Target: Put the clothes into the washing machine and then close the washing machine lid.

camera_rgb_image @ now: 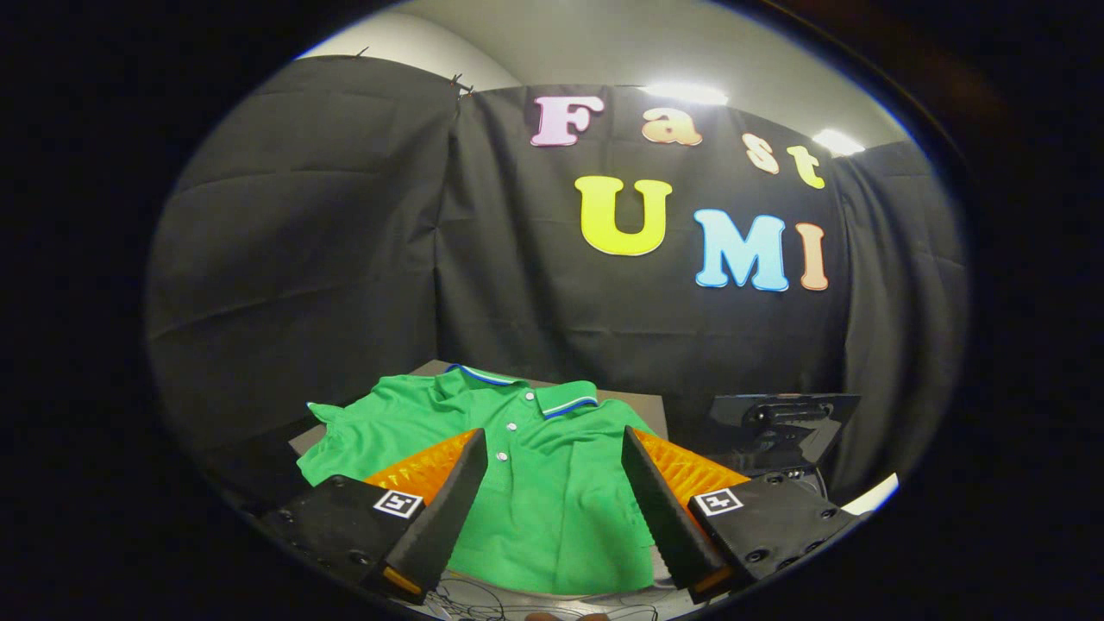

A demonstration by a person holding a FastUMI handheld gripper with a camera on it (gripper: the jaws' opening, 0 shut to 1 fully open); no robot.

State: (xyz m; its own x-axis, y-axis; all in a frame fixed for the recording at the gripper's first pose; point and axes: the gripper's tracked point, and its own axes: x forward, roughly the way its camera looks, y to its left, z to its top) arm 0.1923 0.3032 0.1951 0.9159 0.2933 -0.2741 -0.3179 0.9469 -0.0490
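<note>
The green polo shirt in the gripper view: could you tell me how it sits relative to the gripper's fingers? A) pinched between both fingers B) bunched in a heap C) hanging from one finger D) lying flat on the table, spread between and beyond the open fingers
D: the green polo shirt lies flat on the table, collar away, while the gripper is open with its fingers apart above it, neither pressing on the cloth.

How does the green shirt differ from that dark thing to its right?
The green polo shirt lies flat and spread, soft cloth with buttons; the dark object stands tilted upright, rigid and glossy. The shirt lies between the open claw fingers; the dark object sits beyond the right finger. Both rest near the booth's back wall.
</note>
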